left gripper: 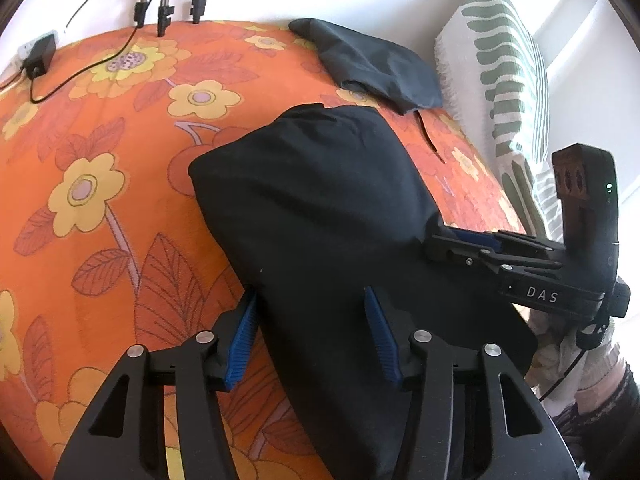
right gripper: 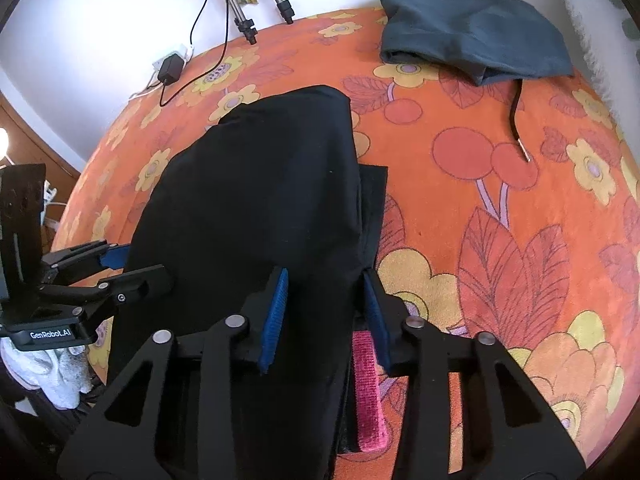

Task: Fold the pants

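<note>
Black pants (left gripper: pixel 312 200) lie bunched in a thick fold on the orange flowered bedspread (left gripper: pixel 100 184). My left gripper (left gripper: pixel 310 292) straddles their near left edge, and cloth fills the gap between its blue pads. In the right wrist view the pants (right gripper: pixel 256 184) run away from my right gripper (right gripper: pixel 325 272), whose pads press on the cloth at its right edge. A pink strip (right gripper: pixel 368 388) shows under that edge. Each gripper appears in the other's view, the right gripper (left gripper: pixel 436 236) and the left gripper (right gripper: pixel 132 268), with one finger over the cloth and one behind it.
A folded dark grey garment (right gripper: pixel 472 40) with a loose drawstring (right gripper: pixel 516 120) lies at the far side of the bed. A green-striped pillow (left gripper: pixel 496 72) leans at the right. Tripod legs (left gripper: pixel 164 12) and a charger with its cable (left gripper: pixel 38 56) sit at the far left edge.
</note>
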{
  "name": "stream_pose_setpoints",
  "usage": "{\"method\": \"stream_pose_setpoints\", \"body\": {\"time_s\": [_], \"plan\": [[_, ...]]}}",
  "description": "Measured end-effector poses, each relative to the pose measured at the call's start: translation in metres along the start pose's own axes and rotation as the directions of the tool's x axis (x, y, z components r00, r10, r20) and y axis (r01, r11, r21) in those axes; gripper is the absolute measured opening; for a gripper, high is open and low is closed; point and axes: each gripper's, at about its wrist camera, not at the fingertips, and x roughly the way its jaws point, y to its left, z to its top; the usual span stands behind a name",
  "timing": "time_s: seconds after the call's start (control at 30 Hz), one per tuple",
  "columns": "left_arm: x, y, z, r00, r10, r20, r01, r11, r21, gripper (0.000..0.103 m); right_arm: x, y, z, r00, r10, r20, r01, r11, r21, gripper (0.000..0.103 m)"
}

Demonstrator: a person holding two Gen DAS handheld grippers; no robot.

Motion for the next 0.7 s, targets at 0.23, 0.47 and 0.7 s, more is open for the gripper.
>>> {"method": "stream_pose_setpoints", "body": {"time_s": [0.23,0.47,0.7], "plan": [[0.002,0.000,-0.001,1.000,-0.008,0.026,0.009,0.999,-0.030,0.058,0.001,0.002,-0.001,1.000,-0.006,0.006,0.006,1.000,-0.007,0.038],[0.001,-0.002,0.001,0.999,0.020,0.046,-0.020,1.000,-0.012,0.034,-0.005,0.016,-0.002,0.994,-0.100,0.032,0.101,0.994,-0.046,0.020],[-0.001,-0.002,0.000,0.998,0.025,0.058,-0.024,1.000,-0.007,0.025,-0.004,0.025,-0.003,0.988,-0.151,0.042,0.155,0.984,-0.091,0.017]]}}
